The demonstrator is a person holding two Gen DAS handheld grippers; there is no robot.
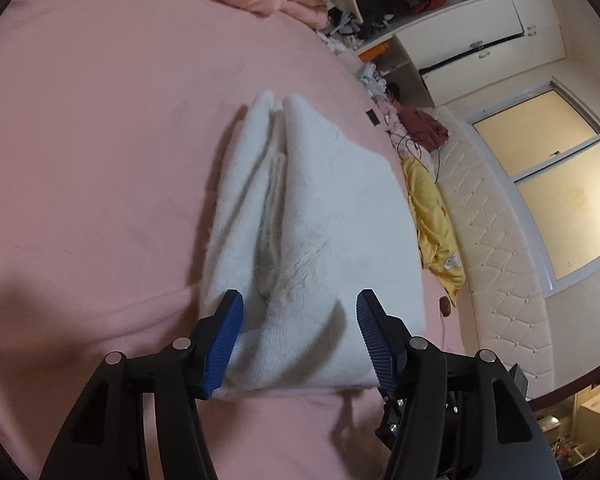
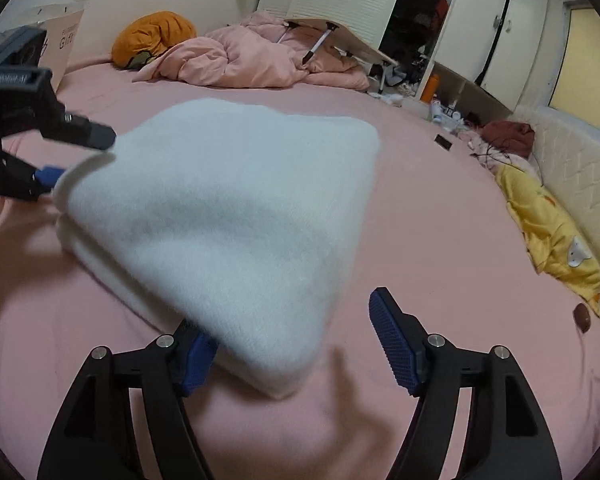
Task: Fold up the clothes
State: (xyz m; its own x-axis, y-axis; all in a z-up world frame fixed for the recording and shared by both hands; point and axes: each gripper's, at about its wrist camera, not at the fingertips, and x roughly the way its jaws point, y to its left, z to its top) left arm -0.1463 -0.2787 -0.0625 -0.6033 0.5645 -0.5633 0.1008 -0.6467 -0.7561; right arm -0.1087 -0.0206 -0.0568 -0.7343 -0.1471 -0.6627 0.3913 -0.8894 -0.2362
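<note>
White folded garment (image 1: 300, 240) lies between left claw (image 1: 300, 336) pads.

- A white cardboard box (image 2: 56, 36) stands at the far left edge of the bed in the right wrist view. Grey print runs across its side, and only the large letters "GI" can be made out; the rest is cut off behind the black tool in front of it.
- A smaller line of print sits above those letters, too small and blurred to read.
- The left wrist view shows no legible text.
</note>
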